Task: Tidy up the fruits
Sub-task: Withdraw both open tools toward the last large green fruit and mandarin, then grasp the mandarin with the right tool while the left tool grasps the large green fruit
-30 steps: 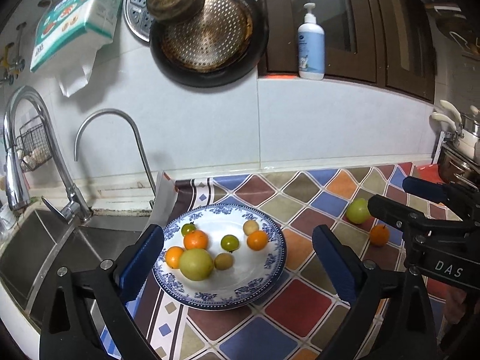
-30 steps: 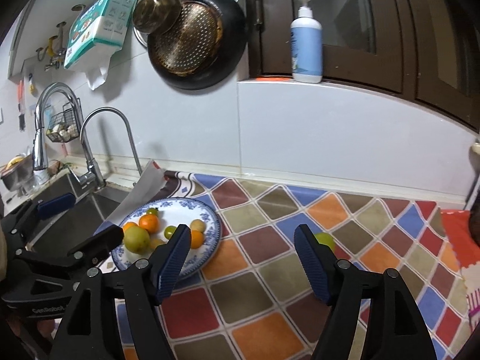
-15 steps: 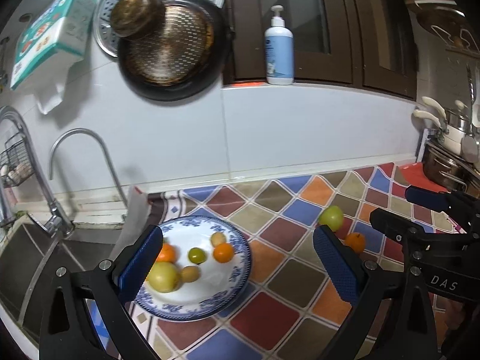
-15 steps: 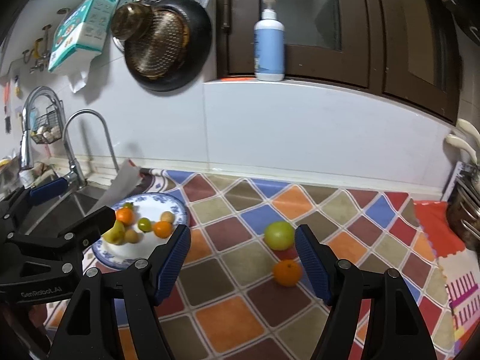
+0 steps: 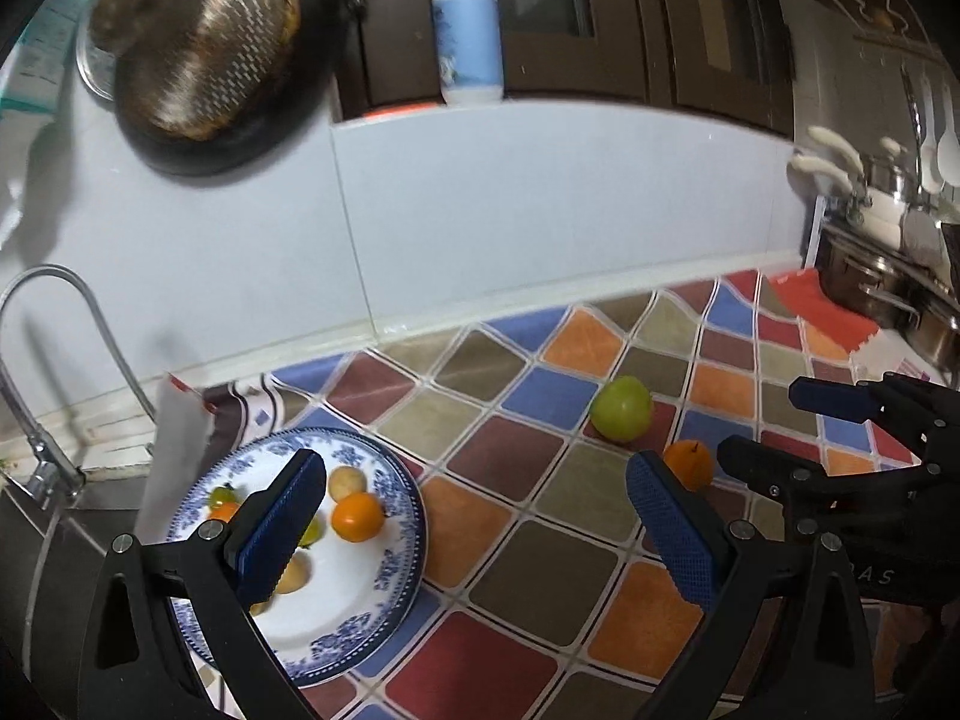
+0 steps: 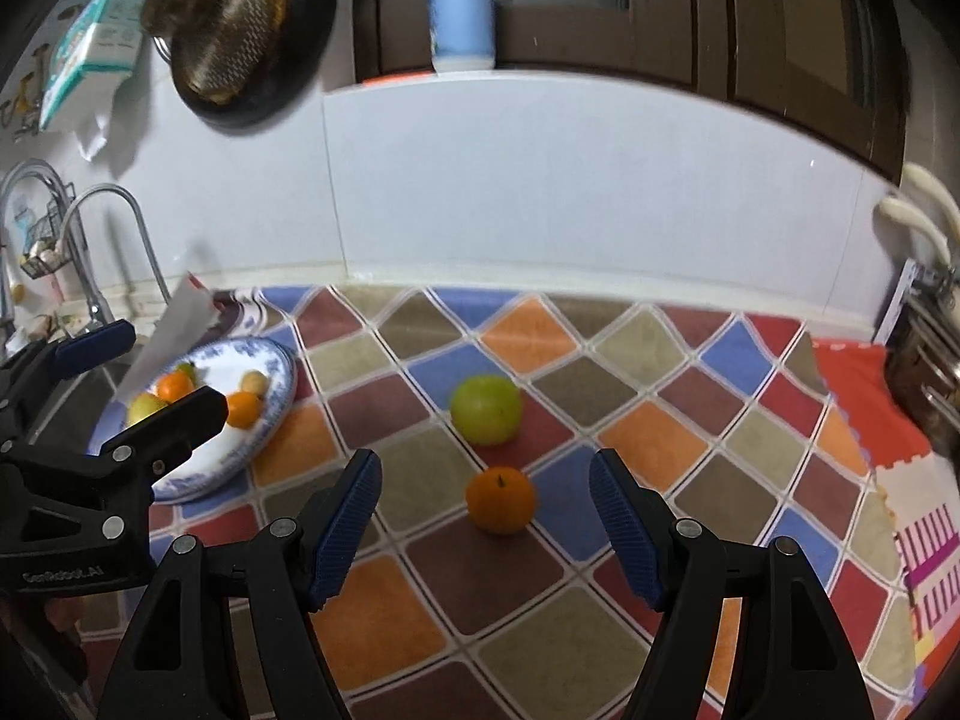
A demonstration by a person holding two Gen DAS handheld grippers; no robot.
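A blue-and-white plate (image 5: 384, 612) (image 6: 273, 414) holds several small orange, green and yellow fruits on the left of the tiled counter. A green apple (image 5: 621, 408) (image 6: 486, 410) and a small orange (image 5: 689, 464) (image 6: 500, 499) lie loose on the counter to the right. My right gripper (image 6: 485, 531) is open and empty, with the orange just ahead between its fingers. My left gripper (image 5: 480, 531) is open and empty, its left finger over the plate. The right gripper also shows in the left wrist view (image 5: 798, 432).
A sink with a curved tap (image 5: 54, 324) lies left of the plate. A white paper sheet (image 5: 177, 450) stands at the plate's back edge. A pan (image 5: 204, 60) and a soap bottle (image 5: 468, 30) are on the wall. Pots (image 5: 888, 294) stand at the far right.
Both grippers have swung to the right. The apple and orange now sit nearer the centre of the right wrist view, and the orange lies between the right fingers.
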